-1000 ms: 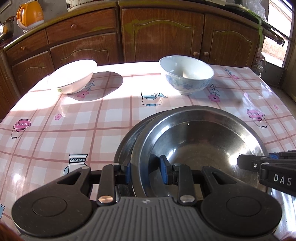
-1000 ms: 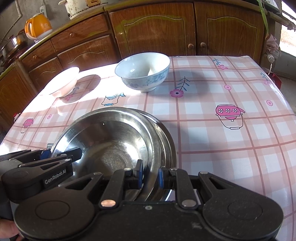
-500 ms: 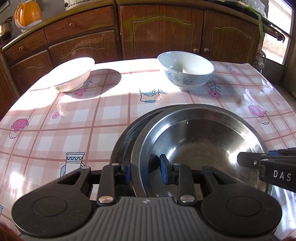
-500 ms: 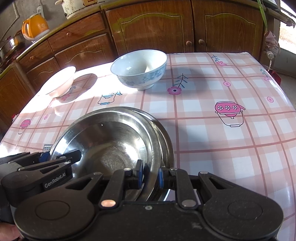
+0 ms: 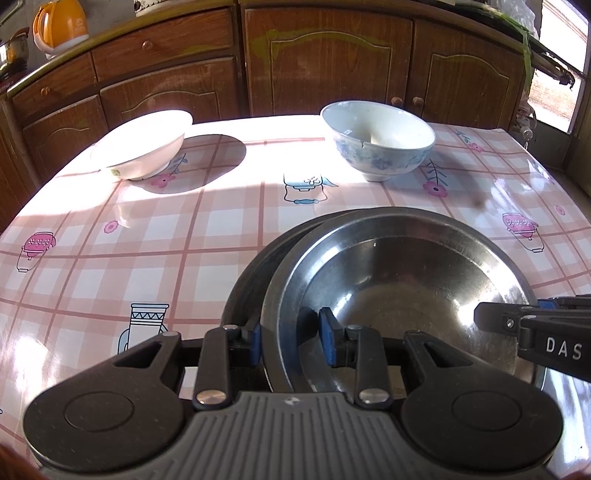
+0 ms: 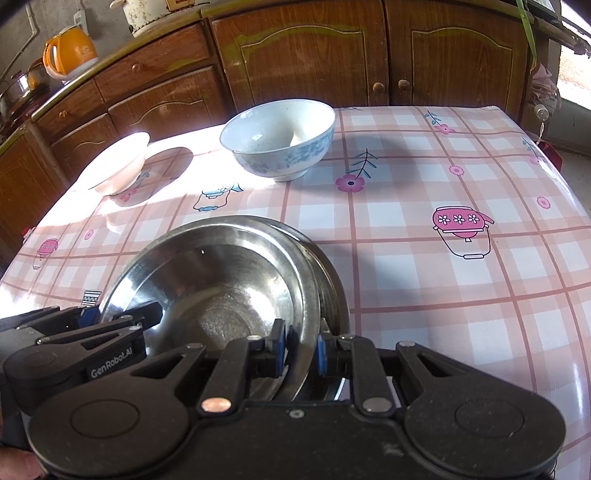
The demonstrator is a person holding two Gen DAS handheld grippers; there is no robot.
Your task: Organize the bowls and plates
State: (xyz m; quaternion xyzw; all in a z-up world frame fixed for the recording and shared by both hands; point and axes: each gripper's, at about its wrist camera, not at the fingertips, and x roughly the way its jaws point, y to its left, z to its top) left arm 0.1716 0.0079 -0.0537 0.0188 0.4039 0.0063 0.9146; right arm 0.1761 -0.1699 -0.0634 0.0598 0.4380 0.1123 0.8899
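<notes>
Left gripper [image 5: 290,341] and right gripper [image 6: 298,345] both clamp steel bowl [image 5: 399,291] rim; red bag [image 6: 550,153] only in right view.

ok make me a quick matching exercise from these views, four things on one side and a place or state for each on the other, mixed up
Things:
1. white bowl
2. blue-patterned bowl
3. steel bowl
4. orange kettle

Places or states:
A. gripped at its rim by both the left tongs and the right tongs
B. on the counter behind the table
C. in bright sun at the table's far left, tilted
D. upright on the table in front of the cupboard doors

Pairs: 1-C, 2-D, 3-A, 4-B
</notes>
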